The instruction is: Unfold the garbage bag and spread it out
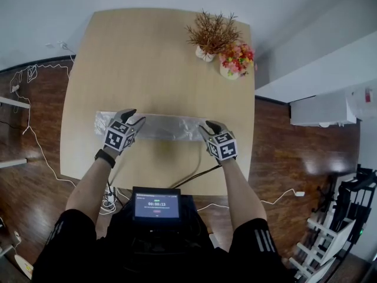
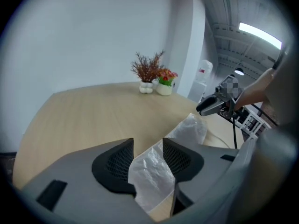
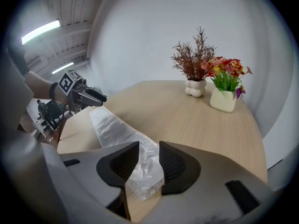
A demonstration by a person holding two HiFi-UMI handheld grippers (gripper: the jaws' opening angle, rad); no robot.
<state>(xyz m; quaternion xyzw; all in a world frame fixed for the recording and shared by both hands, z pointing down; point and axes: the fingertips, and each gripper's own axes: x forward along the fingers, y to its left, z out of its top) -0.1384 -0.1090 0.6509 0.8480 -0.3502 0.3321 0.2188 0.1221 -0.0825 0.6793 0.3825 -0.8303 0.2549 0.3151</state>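
Left gripper is closed on a fold of the garbage bag. The right gripper is closed the same way, with film bunched between its pads. The bag is laid as a long strip on the near half of the surface, long axis left to right. The right gripper is set at the strip's right end. The left gripper is set inboard of the left end, with a short tail left beyond it. Both are pitched down and forward, forearms roughly parallel. Length looks fully laid out, so spreading is judged to need a pull across the long axis, near to far.
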